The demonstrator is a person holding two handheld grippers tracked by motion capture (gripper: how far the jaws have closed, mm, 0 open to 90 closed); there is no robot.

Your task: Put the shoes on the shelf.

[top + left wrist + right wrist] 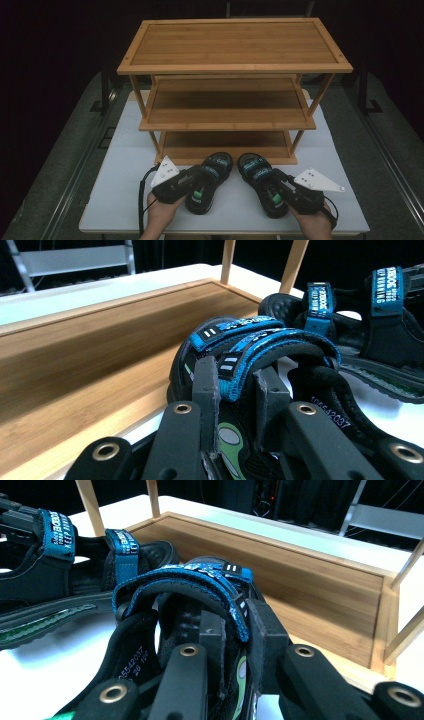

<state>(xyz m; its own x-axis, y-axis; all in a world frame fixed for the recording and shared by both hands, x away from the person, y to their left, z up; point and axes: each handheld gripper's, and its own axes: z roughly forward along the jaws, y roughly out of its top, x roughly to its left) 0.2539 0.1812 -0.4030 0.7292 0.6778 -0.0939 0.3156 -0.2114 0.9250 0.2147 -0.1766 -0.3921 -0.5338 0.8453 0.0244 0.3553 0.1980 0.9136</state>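
Two black sandals with blue straps lie side by side on the white table (115, 190), toes toward the bottom shelf (225, 145) of the three-tier bamboo rack (235, 47). Your left gripper (237, 390) has its jaws clamped on a blue strap of the left sandal (209, 181), the pads pressing the webbing from both sides. Your right gripper (240, 630) grips the right sandal (262, 182) the same way, jaws closed on its blue strap above the footbed. Both sandals sit flat on the table just in front of the rack, near each other but apart, each with your hand behind its heel end at the table's near edge.
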